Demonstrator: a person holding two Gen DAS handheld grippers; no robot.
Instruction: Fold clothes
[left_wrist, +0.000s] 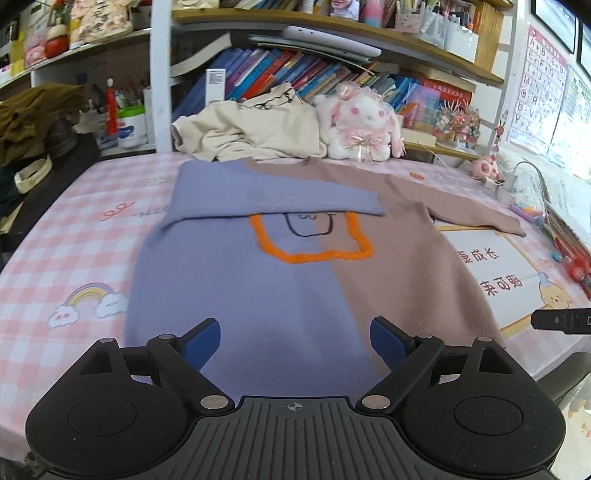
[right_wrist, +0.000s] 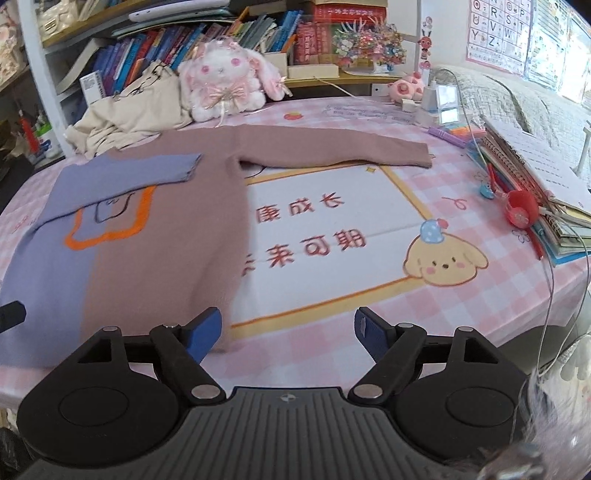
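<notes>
- Two-tone sweater (left_wrist: 280, 280) lies flat mid-desk, purple sleeve (left_wrist: 273, 192) folded across; brown sleeve (right_wrist: 332, 149) stretches far right
- Soft, light knit; likely pinch the brown cuff (right_wrist: 421, 155)
- Left gripper (left_wrist: 295, 341) and right gripper (right_wrist: 288, 332): jaws wide, empty

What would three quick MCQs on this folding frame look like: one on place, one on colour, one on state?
1. Where does the blue sleeve lie?
A. folded across the sweater's chest
B. hanging off the table
C. under the plush rabbit

2. What colour is the outline on the sweater front?
A. green
B. orange
C. white

3. How are the left gripper and right gripper?
A. both shut on cloth
B. one open, one shut
C. both open, holding nothing

Key: 1 A, the blue sleeve lies over the chest while the brown sleeve is spread out on the table; 2 B, an orange outline shows below the sleeve; 3 C, each pair of fingers stands wide apart with nothing between.
</notes>
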